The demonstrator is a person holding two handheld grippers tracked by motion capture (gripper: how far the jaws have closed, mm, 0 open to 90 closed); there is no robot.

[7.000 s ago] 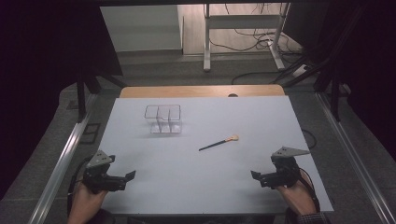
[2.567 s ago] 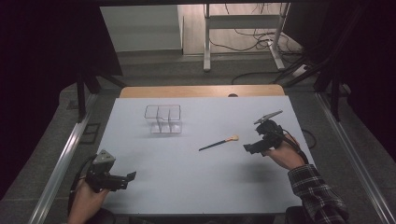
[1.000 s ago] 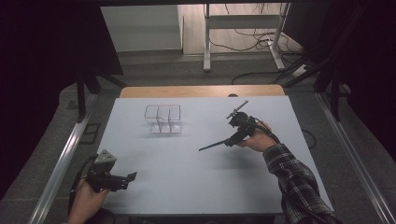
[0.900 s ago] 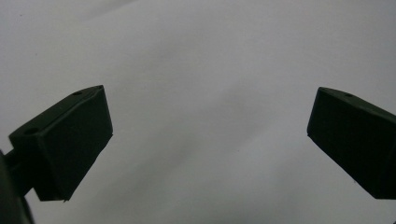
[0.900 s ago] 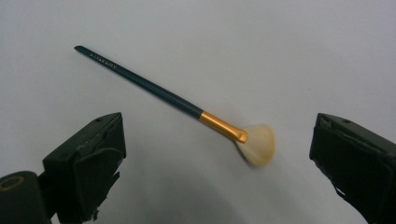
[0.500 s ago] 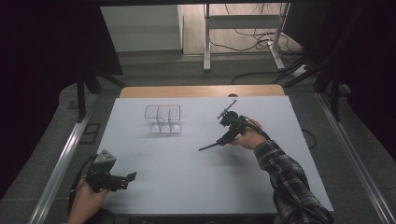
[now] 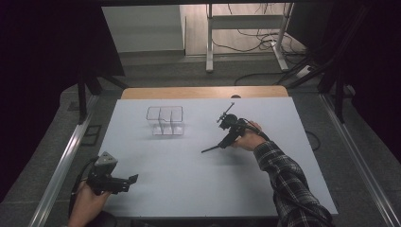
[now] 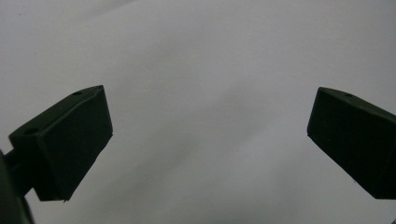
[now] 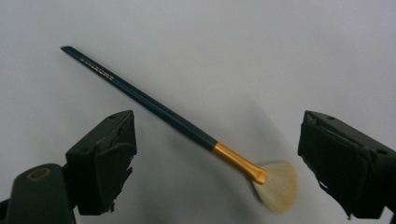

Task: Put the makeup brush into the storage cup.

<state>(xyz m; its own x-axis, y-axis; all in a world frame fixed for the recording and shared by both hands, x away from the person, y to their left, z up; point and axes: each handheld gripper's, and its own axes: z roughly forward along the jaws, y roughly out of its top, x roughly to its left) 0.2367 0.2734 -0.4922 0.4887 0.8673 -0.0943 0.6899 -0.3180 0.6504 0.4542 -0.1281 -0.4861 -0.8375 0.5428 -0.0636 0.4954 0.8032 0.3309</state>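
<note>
Dark room all round, cables on the floor behind; pale grey-white table top (image 7: 189, 189) with a wooden strip along its far edge. Clear plastic organiser box (image 7: 164, 119) with inner dividers stands toward the far left of the table, well apart from both hands.

Slim paintbrush with dark green handle, gold metal ferrule and pale fan-shaped bristles (image 9: 187, 127) lies flat on the table, right of centre. From the high view only its dark handle end (image 7: 209, 150) pokes out toward the near left from under the right gripper (image 7: 226, 141).

Right gripper is tilted down over the brush — its jaws have just been closing a little but stand wide apart, released, one on each side of the ferrule and bristle end, neither pad touching it. Brush runs diagonally between them in the right gripper view.

Left gripper (image 7: 128, 180) sits at the near left corner in the person's hand — jaws spread wide, nothing between them, bare table beneath.
</note>
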